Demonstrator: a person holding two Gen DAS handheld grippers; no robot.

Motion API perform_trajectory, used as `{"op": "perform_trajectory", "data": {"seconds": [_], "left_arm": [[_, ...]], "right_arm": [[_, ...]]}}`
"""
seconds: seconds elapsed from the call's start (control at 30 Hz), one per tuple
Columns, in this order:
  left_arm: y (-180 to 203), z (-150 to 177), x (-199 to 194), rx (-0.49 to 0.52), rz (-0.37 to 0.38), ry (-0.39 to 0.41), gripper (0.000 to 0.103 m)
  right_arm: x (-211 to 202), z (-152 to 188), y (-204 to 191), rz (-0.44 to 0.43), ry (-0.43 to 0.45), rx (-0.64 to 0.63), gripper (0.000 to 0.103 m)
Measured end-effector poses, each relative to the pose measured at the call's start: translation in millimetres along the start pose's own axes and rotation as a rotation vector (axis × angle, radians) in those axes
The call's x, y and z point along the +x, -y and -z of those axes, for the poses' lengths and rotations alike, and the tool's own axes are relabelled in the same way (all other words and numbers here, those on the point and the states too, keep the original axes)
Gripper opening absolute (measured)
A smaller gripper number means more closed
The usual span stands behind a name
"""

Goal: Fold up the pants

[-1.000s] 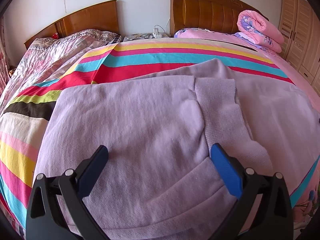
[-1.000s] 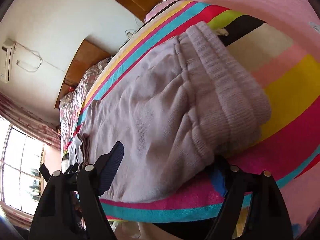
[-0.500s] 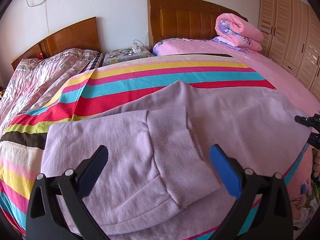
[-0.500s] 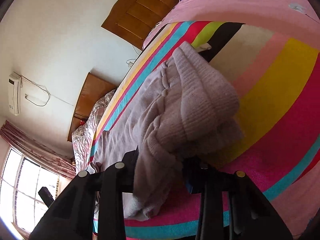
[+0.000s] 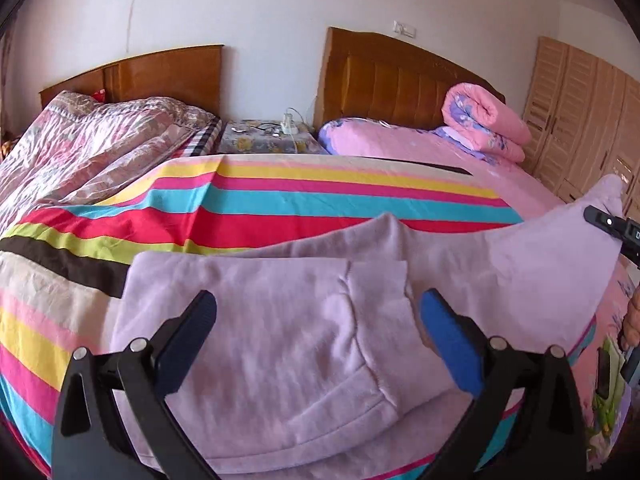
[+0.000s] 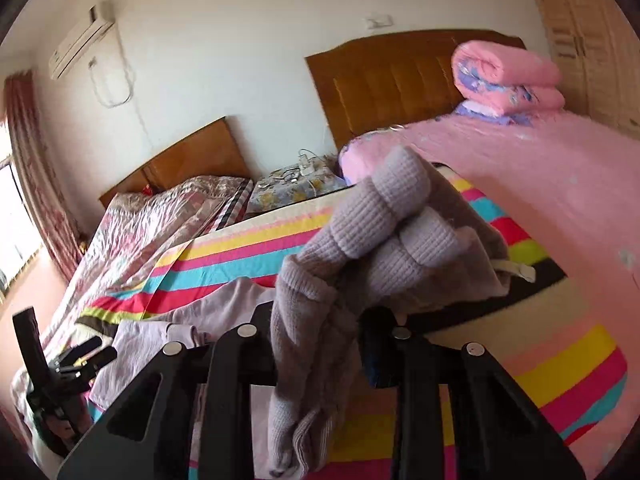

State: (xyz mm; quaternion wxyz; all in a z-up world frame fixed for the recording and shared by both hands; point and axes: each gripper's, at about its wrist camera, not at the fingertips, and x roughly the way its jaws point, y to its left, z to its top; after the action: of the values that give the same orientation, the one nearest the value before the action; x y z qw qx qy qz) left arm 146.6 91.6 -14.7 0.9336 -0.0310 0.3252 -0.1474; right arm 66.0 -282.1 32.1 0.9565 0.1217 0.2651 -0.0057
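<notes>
Lilac pants [image 5: 280, 320] lie folded across the striped bedspread [image 5: 280, 200]. My left gripper [image 5: 318, 300] hovers open just above them, and no cloth sits between its blue pads. The jaws of my right gripper [image 6: 320, 316] are closing, with the pants' ribbed end [image 6: 384, 220] bunched between them and pinched. That end hangs lifted off the bed, loose cloth drooping below the fingers. In the left wrist view the right gripper [image 5: 612, 224] holds up a raised corner of the pants at the far right. The left gripper [image 6: 80, 356] shows low on the left in the right wrist view.
A rolled pink quilt [image 5: 484, 124] lies against the wooden headboard [image 5: 392, 80]. A nightstand [image 5: 268, 140] with chargers stands between this bed and a second bed with a floral quilt [image 5: 100, 140]. A wardrobe [image 5: 580, 120] lines the right wall. A person's hand [image 5: 634, 320] shows at the right edge.
My right gripper closed on the pants' ribbed end, rolled upright and lifted it off the bed. The left gripper rose and drew back, staying open.
</notes>
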Motion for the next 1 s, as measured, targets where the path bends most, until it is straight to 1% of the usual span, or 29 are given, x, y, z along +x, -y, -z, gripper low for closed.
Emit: {"op": "perform_trajectory", "data": {"seconds": [0.07, 0.1, 0.13, 0.2, 0.27, 0.3, 0.33, 0.37, 0.4, 0.47, 0.53, 0.57, 0.6, 0.7, 0.77, 0.83, 0.87, 0.9, 0.93, 0.97, 1.0], "left_arm": [[-42, -1, -16, -0.111, -0.064, 0.019, 0.102], [-62, 2, -23, -0.163, -0.090, 0.023, 0.102], [-79, 7, -30, -0.210, -0.110, 0.023, 0.102], [-110, 20, -46, -0.299, -0.122, 0.019, 0.102], [-133, 36, -56, -0.372, -0.101, -0.005, 0.102], [-142, 44, -60, -0.406, -0.070, -0.022, 0.102], [-150, 52, -63, -0.444, -0.021, -0.035, 0.102], [-156, 59, -67, -0.484, 0.031, -0.046, 0.102], [-159, 65, -68, -0.517, 0.082, -0.056, 0.102], [-160, 70, -67, -0.571, 0.220, -0.071, 0.102], [-153, 69, -55, -0.609, 0.365, -0.109, 0.102], [-146, 66, -47, -0.613, 0.435, -0.131, 0.102], [-136, 62, -40, -0.601, 0.487, -0.155, 0.102], [-110, 51, -16, -0.570, 0.568, -0.239, 0.102], [-96, 44, 4, -0.563, 0.591, -0.295, 0.102], [-84, 36, 27, -0.557, 0.575, -0.338, 0.101], [-77, 33, 36, -0.556, 0.579, -0.351, 0.101], [-70, 29, 43, -0.546, 0.589, -0.354, 0.101], [-64, 25, 50, -0.524, 0.556, -0.361, 0.101], [-60, 25, 57, -0.509, 0.498, -0.383, 0.100], [-58, 27, 63, -0.505, 0.471, -0.398, 0.099]], "right_arm": [[9, -8, -82, -0.034, 0.010, -0.258, 0.030], [16, -3, -124, -0.052, 0.006, -0.387, 0.030], [25, 8, -163, -0.068, -0.016, -0.508, 0.030], [50, 48, -229, -0.108, -0.092, -0.724, 0.030], [77, 108, -273, -0.120, -0.170, -0.956, 0.024], [87, 140, -285, -0.124, -0.215, -1.052, 0.021], [95, 165, -291, -0.116, -0.236, -1.118, 0.022], [93, 182, -293, -0.064, -0.170, -1.163, 0.022], [88, 188, -291, -0.043, -0.133, -1.178, 0.022], [83, 179, -284, -0.060, -0.116, -1.131, 0.021], [75, 175, -278, -0.052, -0.076, -1.126, 0.021], [72, 175, -280, -0.048, -0.053, -1.124, 0.021], [67, 174, -279, -0.043, -0.031, -1.118, 0.021], [60, 163, -282, -0.040, 0.015, -1.085, 0.020], [56, 161, -281, -0.035, 0.036, -1.080, 0.020], [54, 160, -281, -0.035, 0.047, -1.073, 0.020], [54, 160, -282, -0.039, 0.049, -1.074, 0.021], [55, 163, -283, -0.042, 0.041, -1.094, 0.025], [57, 167, -284, -0.057, 0.014, -1.128, 0.029], [57, 169, -284, -0.076, -0.008, -1.149, 0.030], [52, 166, -279, -0.104, -0.022, -1.145, 0.034]]}}
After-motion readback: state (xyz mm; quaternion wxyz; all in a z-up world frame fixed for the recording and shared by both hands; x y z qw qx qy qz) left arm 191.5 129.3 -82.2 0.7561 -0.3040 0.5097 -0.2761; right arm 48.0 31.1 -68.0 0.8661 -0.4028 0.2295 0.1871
